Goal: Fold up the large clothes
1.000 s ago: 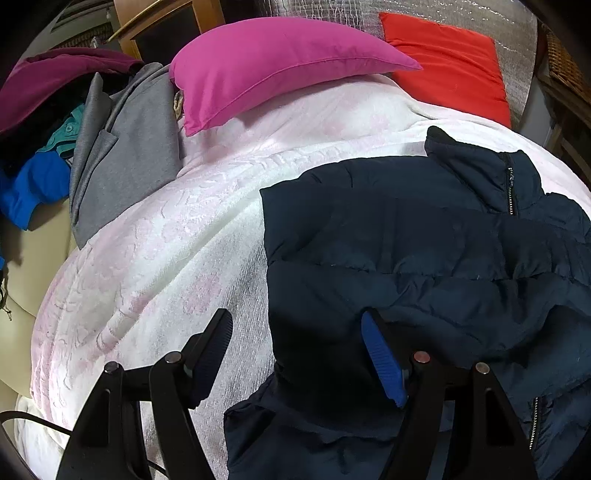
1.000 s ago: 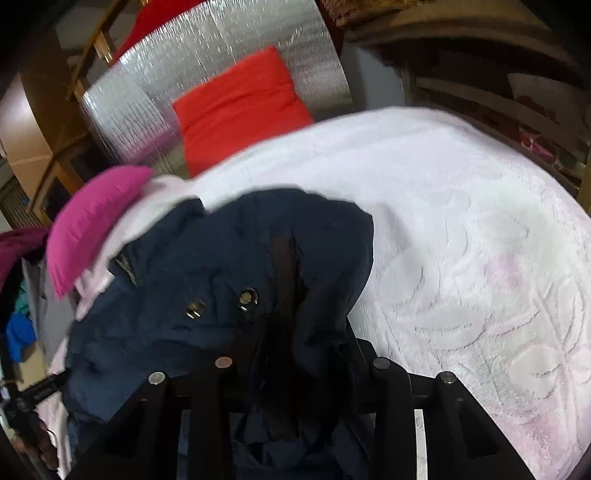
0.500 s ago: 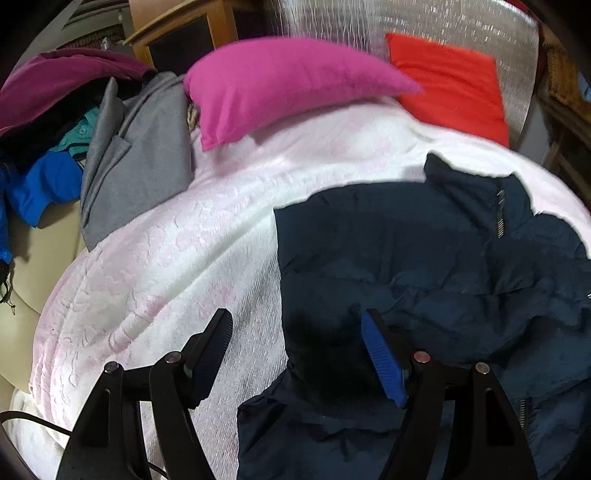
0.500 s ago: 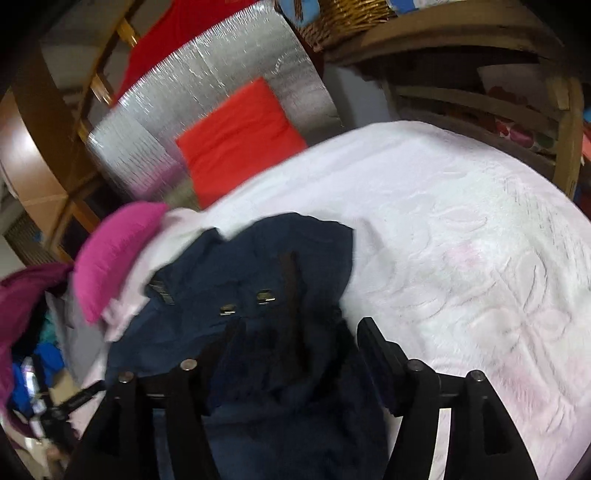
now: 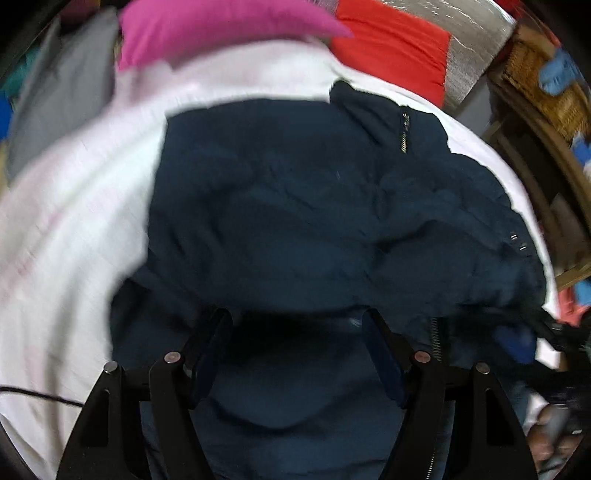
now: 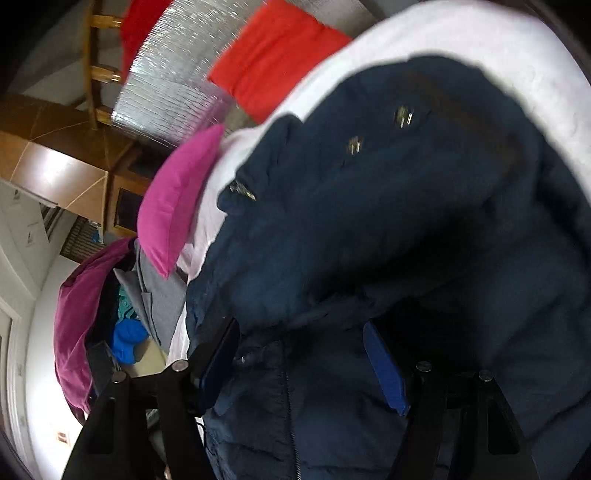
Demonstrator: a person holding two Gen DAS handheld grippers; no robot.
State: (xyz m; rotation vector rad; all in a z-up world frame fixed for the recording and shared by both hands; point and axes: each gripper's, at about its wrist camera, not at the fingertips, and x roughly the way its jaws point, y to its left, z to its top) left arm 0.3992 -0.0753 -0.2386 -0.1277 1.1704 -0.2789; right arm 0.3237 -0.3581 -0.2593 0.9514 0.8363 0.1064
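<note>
Left gripper (image 5: 295, 350): being pointed steeply down over the jacket's near part; its jaws are being held wide apart, nothing clamped, dark fabric lying below the gap.
Right gripper (image 6: 301, 354): being tilted down over the jacket; its jaws have just been opening and are being held spread, with fabric lying loose between the blue pads (image 6: 384, 365), not pinched.
Jacket (image 5: 314, 206): a navy padded coat is being shown spread and rumpled on the white blanket (image 5: 74, 221); its collar and zip are lying towards the far pillows, metal snaps showing on the flap at the right.
Surroundings: a pink pillow (image 5: 221, 29) and a red pillow (image 5: 391, 51) are being seen past the collar; grey and other clothes (image 6: 122, 306) are being kept piled off the blanket's left side.
Obstruction: much is being blurred; the left view's right edge cannot be read.
</note>
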